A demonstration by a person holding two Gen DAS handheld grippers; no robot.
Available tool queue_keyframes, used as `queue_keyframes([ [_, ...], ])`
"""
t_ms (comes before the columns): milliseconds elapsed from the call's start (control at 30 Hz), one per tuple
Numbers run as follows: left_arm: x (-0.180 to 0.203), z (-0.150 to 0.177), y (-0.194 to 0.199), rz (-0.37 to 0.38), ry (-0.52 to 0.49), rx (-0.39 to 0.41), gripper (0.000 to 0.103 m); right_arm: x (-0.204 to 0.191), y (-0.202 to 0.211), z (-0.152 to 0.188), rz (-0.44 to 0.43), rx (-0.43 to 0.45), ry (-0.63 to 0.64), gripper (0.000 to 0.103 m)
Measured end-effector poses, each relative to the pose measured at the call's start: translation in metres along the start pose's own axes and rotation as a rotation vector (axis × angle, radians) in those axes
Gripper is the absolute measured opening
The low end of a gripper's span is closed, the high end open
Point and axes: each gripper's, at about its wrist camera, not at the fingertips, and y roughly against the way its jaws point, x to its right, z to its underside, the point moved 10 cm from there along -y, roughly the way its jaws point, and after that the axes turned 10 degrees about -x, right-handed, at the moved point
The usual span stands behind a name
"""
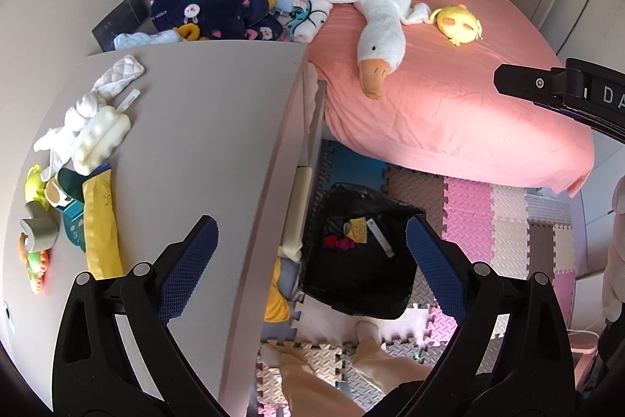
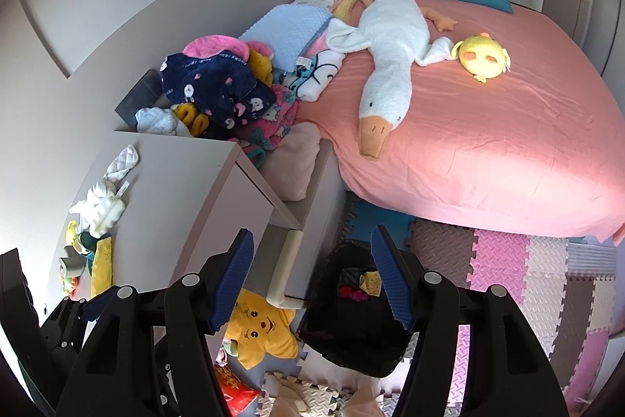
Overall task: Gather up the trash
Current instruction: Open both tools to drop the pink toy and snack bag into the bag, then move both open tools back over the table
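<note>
A bin lined with a black bag (image 1: 357,272) stands on the floor mats beside the cabinet; it holds a yellow wrapper (image 1: 358,229), red bits and a white strip. It also shows in the right wrist view (image 2: 351,331). My left gripper (image 1: 312,253) is open and empty, above the cabinet edge and the bin. My right gripper (image 2: 312,280) is open and empty above the bin. On the cabinet top (image 1: 203,151) lie a small white strip (image 1: 131,98), crumpled white tissue or cloth (image 1: 88,127) and a yellow packet (image 1: 99,225).
A pink bed (image 1: 449,104) carries a plush goose (image 1: 381,22), a yellow plush (image 1: 459,22) and piled blankets (image 1: 211,6). Toys (image 1: 37,225) crowd the cabinet's left side. A yellow star plush (image 2: 261,335) lies on the foam floor mats (image 1: 508,221). The person's feet (image 1: 367,342) stand near the bin.
</note>
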Motion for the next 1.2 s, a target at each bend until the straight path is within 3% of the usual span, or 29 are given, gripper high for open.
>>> queue_keyframes([
  [200,-0.036,0.013,0.009,-0.027,0.05,0.011,0.094,-0.035,-0.002,-0.001,-0.002,0.019,0.047,0.071],
  [600,-0.113,0.047,0.029,-0.077,0.164,0.037,0.094,-0.117,-0.015,0.014,-0.015,-0.001,0.169,0.073],
  [800,-0.153,0.066,0.035,-0.097,0.235,0.041,0.094,-0.168,-0.017,0.023,-0.073,0.007,0.258,0.073],
  [1200,-0.229,0.104,0.041,-0.157,0.356,0.036,0.094,-0.249,-0.044,0.052,-0.144,-0.067,0.343,0.073],
])
